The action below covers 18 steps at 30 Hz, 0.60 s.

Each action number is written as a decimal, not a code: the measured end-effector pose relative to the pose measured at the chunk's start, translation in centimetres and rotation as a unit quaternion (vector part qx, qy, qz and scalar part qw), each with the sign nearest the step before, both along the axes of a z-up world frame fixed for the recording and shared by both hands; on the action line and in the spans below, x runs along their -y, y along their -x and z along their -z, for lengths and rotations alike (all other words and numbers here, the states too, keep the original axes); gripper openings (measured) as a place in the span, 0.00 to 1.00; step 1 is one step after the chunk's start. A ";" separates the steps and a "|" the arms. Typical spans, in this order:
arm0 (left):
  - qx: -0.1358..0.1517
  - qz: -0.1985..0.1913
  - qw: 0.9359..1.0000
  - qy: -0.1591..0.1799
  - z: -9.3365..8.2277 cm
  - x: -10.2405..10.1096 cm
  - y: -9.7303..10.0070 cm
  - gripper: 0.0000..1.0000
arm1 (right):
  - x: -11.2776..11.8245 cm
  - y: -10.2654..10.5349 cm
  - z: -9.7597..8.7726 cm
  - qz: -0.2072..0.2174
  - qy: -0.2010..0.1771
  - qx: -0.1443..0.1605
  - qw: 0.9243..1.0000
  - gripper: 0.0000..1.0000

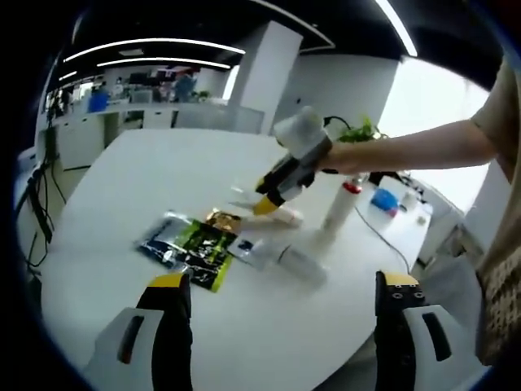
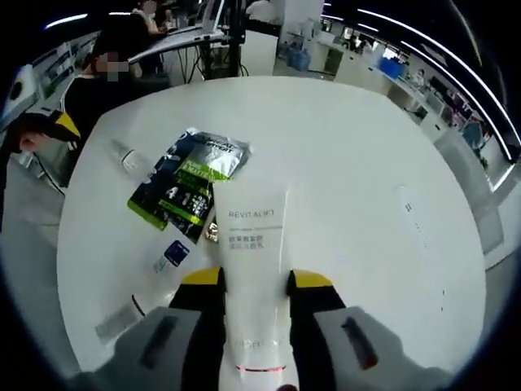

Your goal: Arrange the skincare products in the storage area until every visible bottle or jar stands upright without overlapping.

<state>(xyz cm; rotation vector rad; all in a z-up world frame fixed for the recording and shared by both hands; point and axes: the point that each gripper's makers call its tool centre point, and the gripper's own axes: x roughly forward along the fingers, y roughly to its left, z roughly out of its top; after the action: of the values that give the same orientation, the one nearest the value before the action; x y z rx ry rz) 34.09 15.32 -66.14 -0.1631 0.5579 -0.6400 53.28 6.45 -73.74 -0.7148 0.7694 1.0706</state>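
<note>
White REVITALIFT tube (image 2: 251, 269) flat between jaws; white red-collared bottle (image 1: 340, 208) upright on table.

right gripper (image 2: 254, 285) clamps white tube (image 2: 252, 244)

Left gripper (image 1: 281, 297) at the bottom of the left gripper view, jaws spread wide, yellow-tipped, nothing between them. Right gripper (image 1: 267, 204) at centre of the same view, angled down to the left — carried by a bare forearm (image 1: 415, 151) reaching in from the right edge. In the right gripper view, right gripper (image 2: 254, 285) at lower centre, jaws clamped on a tube (image 2: 251, 244).
</note>
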 end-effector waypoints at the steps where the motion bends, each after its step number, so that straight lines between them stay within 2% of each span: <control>1: 0.002 0.001 1.000 0.000 -0.2 0.1 0.0 0.91 | 0.1 0.0 -0.2 0.003 -0.001 0.002 1.000 0.28; 12: 0.025 0.017 1.000 -0.006 -2.2 1.1 0.3 0.91 | 1.5 0.8 -5.2 0.041 -0.034 0.051 0.997 0.28; 18: 0.034 0.023 0.999 -0.009 -3.0 1.5 0.7 0.91 | 2.1 2.1 -8.1 0.064 -0.072 0.070 0.993 0.28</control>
<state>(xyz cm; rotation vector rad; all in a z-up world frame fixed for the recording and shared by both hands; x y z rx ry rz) 33.42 13.82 -63.15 -0.1125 0.5029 -0.6825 51.15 4.31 -65.69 -0.6037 0.6034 0.9393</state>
